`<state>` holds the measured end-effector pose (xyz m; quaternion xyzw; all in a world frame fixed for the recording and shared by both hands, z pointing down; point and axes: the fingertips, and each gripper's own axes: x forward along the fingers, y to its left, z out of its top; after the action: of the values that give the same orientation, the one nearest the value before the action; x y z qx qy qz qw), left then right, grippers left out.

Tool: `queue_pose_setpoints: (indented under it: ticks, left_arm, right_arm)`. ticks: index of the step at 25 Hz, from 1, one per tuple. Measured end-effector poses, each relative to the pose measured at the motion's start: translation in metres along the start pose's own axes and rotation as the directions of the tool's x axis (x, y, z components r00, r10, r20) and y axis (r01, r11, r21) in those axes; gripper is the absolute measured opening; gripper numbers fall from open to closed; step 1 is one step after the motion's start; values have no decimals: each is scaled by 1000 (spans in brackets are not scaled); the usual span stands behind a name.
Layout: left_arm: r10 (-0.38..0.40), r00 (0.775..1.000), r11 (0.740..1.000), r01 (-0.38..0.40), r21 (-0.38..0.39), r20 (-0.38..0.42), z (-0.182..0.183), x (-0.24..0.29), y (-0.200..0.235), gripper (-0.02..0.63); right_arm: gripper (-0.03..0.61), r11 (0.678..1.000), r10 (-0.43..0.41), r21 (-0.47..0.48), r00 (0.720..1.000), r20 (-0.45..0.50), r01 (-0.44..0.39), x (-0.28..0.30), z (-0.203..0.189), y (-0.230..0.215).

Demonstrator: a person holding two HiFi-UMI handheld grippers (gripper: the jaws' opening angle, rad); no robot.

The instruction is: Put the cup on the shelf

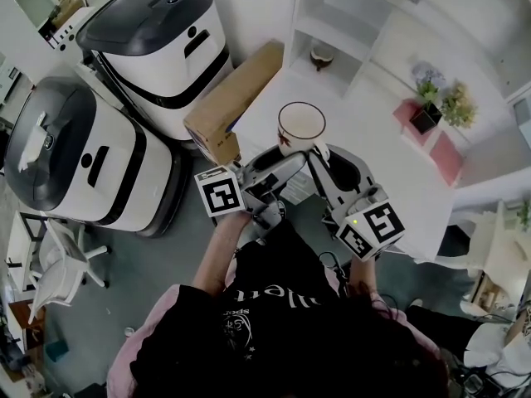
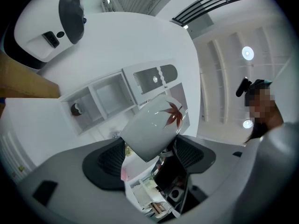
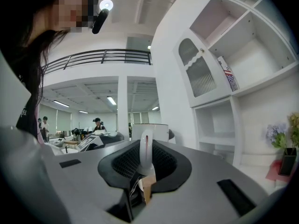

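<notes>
A white cup (image 1: 300,127) with a brown rim and a red leaf print is held in the air in front of the white shelf unit (image 1: 332,23). My right gripper (image 1: 322,154) is shut on the cup's handle (image 3: 145,150), which shows pinched between its pads. My left gripper (image 1: 278,162) stands open just below the cup. In the left gripper view the tilted cup (image 2: 152,127) hangs between the wide-apart pads (image 2: 105,160). The shelf compartments (image 3: 243,78) lie ahead; one holds a small brown bowl (image 1: 321,54).
Two large white machines with black tops (image 1: 158,48) (image 1: 66,148) stand at the left. A long cardboard box (image 1: 236,98) leans beside them. Potted plants (image 1: 427,106) and pink boxes (image 1: 440,152) sit on the white counter (image 1: 373,114) at the right.
</notes>
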<state>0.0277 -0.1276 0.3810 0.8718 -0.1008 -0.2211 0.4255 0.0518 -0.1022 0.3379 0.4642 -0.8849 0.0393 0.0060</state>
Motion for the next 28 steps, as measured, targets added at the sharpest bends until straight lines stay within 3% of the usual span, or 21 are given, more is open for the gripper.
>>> queue_pose_setpoints:
  ticks: [14,28]
  left_arm:
    - [36,999,999,-35,24,-13,84,72,76,344]
    - [35,993,999,-33,22,-113,109,156,129,345]
  right_arm:
    - [83,999,11,34,999,34,-13,93,16,-96]
    - [83,989,-100,115,990,98,88,120,18,-195]
